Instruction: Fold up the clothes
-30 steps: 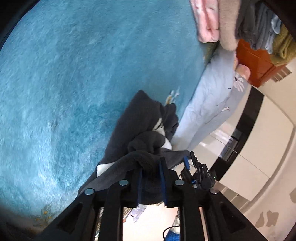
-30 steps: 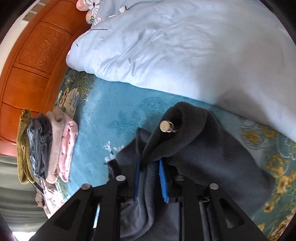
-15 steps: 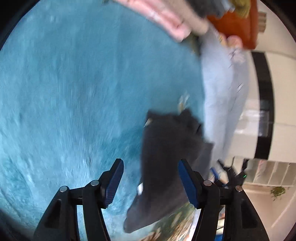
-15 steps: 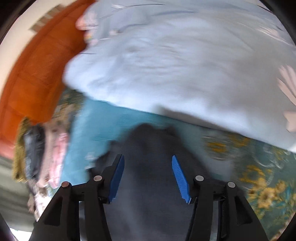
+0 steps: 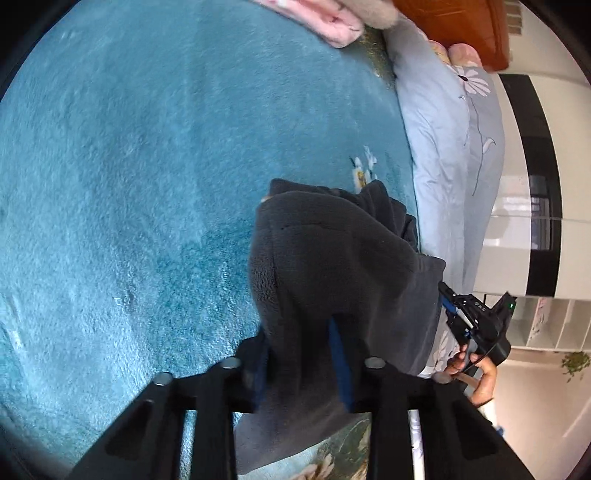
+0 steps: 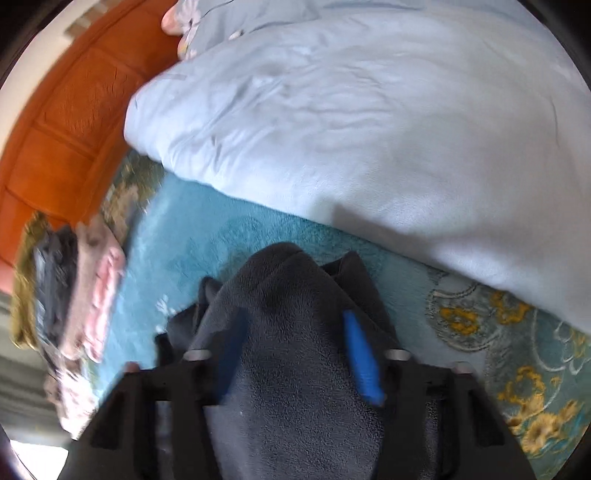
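A dark grey fleece garment [image 5: 332,258] lies folded in a thick bundle on the teal plush blanket [image 5: 129,184]. My left gripper [image 5: 300,363] is down on its near edge, blue pads pressed into a thick fold, shut on it. In the right wrist view the same garment [image 6: 295,295] fills the space between the fingers of my right gripper [image 6: 295,356], which stands wide open over it. A person's hand [image 5: 476,376] holds the right gripper's handle at the garment's far side in the left wrist view.
A light blue duvet [image 6: 369,129] is heaped along the blanket's edge just beyond the garment. A stack of folded clothes [image 6: 74,288] sits by the orange wooden headboard [image 6: 74,110]. A pink folded piece [image 5: 325,18] lies at the far end.
A second ago both grippers held the garment shut, half a second ago both were open above it. Now both have come down onto the folded bundle, and the left has closed on a fold.
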`<state>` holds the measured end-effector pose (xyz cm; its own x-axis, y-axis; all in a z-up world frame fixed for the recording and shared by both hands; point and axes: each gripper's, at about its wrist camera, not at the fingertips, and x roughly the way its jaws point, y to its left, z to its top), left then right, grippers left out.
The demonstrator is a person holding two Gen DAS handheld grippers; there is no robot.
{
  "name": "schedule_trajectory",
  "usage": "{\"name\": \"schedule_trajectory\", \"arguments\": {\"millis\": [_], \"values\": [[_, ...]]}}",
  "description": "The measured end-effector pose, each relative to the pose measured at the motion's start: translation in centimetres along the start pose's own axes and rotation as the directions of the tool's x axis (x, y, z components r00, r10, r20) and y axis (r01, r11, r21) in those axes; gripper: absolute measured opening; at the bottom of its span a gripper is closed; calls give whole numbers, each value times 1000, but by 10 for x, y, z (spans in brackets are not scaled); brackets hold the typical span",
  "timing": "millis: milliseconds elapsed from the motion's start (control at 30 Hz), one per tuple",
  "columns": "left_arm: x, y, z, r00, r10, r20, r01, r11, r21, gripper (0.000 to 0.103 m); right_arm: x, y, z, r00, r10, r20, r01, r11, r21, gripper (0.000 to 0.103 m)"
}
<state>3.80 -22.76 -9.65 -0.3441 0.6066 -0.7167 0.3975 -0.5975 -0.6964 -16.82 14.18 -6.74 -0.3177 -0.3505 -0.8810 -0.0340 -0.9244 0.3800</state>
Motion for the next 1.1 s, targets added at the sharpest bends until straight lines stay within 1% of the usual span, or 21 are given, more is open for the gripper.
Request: {"name": "schedule_trajectory", "arguments": {"millis": [33,67,133,200,233,300,367,500,600,667,700,767,800,833,867,900,933,1000,1033,1067,1100], "values": [[-2,-6,-2,1000,10,10,-10,1000,30,14,0,5,-2,1000,-22,-1,22,999,-27,7],[-5,-12,-2,1000,14,20,-16,998,60,12,-2,10,-3,999,-39,2,39,998,-53,7],[-11,-25,-2,999,17,43,-22,993,118,11,-10,18,-1,999,-16,32,18,996,-83,6],[-26,-33,-1,996,-28,81,15,989,150,11,-20,25,1,998,10,64,-3,994,-112,5],[-32,-36,1,993,-41,107,25,988,150,10,-27,28,4,995,33,91,-23,993,-113,5],[-40,-33,8,989,-37,145,18,992,128,10,-41,33,11,987,78,143,-62,991,-115,5],[-35,-21,16,990,-1,144,-10,997,77,10,-45,35,17,981,99,164,-81,990,-115,5],[-20,10,16,993,48,108,-50,999,11,10,-21,26,21,991,34,129,-23,996,-83,5],[-17,11,11,993,61,99,-65,997,33,10,-1,13,13,997,-13,75,16,999,-38,5],[-26,-1,12,992,44,117,-52,997,61,10,6,7,8,998,-25,61,26,999,-19,5],[-31,-8,13,991,31,128,-41,996,79,10,2,7,9,997,-7,75,8,1000,-11,5],[-47,-29,18,986,-30,162,7,990,140,9,-13,10,12,992,37,120,-36,999,-12,5],[-55,-40,19,982,-59,180,27,984,177,9,-23,13,15,987,63,149,-60,998,-20,5],[-62,-51,19,977,-82,195,40,977,212,9,-35,18,19,978,86,187,-82,996,-32,2],[-65,-58,19,975,-86,205,35,970,239,9,-48,22,23,968,111,225,-103,994,-44,0],[-67,-65,19,973,-83,214,25,965,262,9,-59,26,26,957,132,258,-122,991,-55,0],[-63,-64,18,975,-55,216,-4,964,266,9,-63,27,29,952,139,272,-129,990,-54,0],[-48,-50,19,980,33,198,-80,969,234,9,-71,29,35,944,148,295,-138,989,-54,0],[-39,-42,20,980,75,183,-114,970,213,9,-65,28,34,952,130,278,-119,991,-56,0],[-29,-31,20,982,105,154,-132,975,179,9,-59,27,32,959,112,261,-100,993,-59,0],[-23,-18,19,985,117,123,-134,981,143,9,-53,25,31,965,94,244,-81,995,-61,0]]}}
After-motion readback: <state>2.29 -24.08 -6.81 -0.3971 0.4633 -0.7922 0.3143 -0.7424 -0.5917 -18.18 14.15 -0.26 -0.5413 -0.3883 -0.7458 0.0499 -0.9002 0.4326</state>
